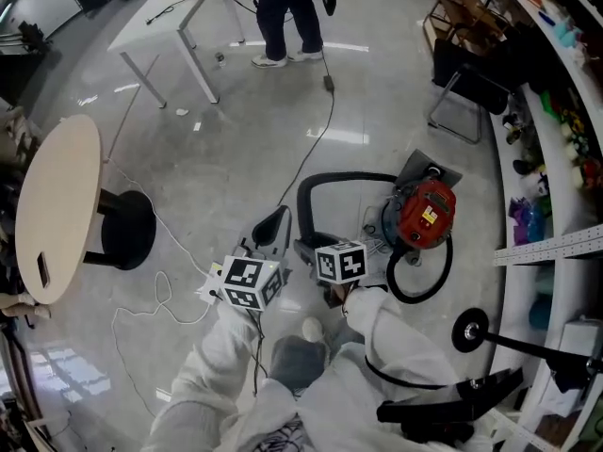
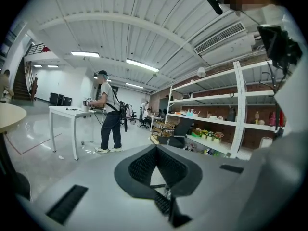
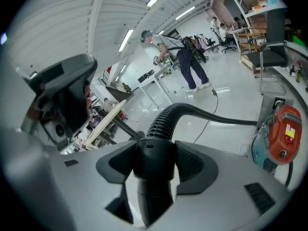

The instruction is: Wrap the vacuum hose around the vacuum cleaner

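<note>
The right gripper [image 3: 155,154] clamps the vacuum hose [image 3: 166,117] cuff; left gripper [image 2: 156,150] closed, empty. Sweep it snugly round the vacuum cleaner [image 1: 426,213], avoiding kinks.

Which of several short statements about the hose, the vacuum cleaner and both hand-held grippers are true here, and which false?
1. The right hand-held gripper grips the black ribbed vacuum hose. True.
2. The left hand-held gripper holds the hose too. False: its jaws are together, nothing between them.
3. The red and teal canister vacuum cleaner stands on the shiny grey floor. True.
4. The hose is wound fully around the cleaner. False: a stretch arcs away from it to the right hand-held gripper.
</note>
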{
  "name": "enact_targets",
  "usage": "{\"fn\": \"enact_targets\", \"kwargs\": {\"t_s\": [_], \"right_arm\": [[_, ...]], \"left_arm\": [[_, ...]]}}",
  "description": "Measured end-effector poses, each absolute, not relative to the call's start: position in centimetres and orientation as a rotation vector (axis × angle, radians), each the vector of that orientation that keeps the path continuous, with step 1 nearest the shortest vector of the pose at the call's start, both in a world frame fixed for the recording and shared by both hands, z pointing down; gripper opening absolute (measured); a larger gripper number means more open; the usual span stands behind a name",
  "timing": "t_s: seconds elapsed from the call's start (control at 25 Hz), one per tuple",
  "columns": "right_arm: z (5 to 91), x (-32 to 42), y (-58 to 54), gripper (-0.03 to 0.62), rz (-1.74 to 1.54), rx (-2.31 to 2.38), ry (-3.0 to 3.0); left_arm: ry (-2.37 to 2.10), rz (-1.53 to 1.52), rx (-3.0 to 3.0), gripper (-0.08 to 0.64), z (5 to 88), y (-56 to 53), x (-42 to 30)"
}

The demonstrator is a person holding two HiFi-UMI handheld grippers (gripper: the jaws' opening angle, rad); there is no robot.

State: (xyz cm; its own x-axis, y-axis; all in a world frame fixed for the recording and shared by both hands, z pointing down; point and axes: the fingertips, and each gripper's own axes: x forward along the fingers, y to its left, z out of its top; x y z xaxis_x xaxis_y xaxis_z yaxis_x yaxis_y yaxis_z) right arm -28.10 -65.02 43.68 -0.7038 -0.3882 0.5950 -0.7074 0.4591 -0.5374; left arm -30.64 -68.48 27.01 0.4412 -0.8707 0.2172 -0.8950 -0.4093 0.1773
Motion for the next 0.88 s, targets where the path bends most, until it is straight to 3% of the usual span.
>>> {"fn": "enact_targets", "kwargs": {"t_s": [0.4,0.88], "right_arm": [[45.7,-21.7,-51.2,0.239,1.251,0.907,-2.336],[49.5,-0.5,-31.9,0.239,1.226,0.922,-2.309]], "left_arm": [[-1.476,0.121,2.424,0.002,29.0,-58.6,-25.6],[-1.369,0.222,2.41,0.002,34.8,-39.5,-5.4]]}}
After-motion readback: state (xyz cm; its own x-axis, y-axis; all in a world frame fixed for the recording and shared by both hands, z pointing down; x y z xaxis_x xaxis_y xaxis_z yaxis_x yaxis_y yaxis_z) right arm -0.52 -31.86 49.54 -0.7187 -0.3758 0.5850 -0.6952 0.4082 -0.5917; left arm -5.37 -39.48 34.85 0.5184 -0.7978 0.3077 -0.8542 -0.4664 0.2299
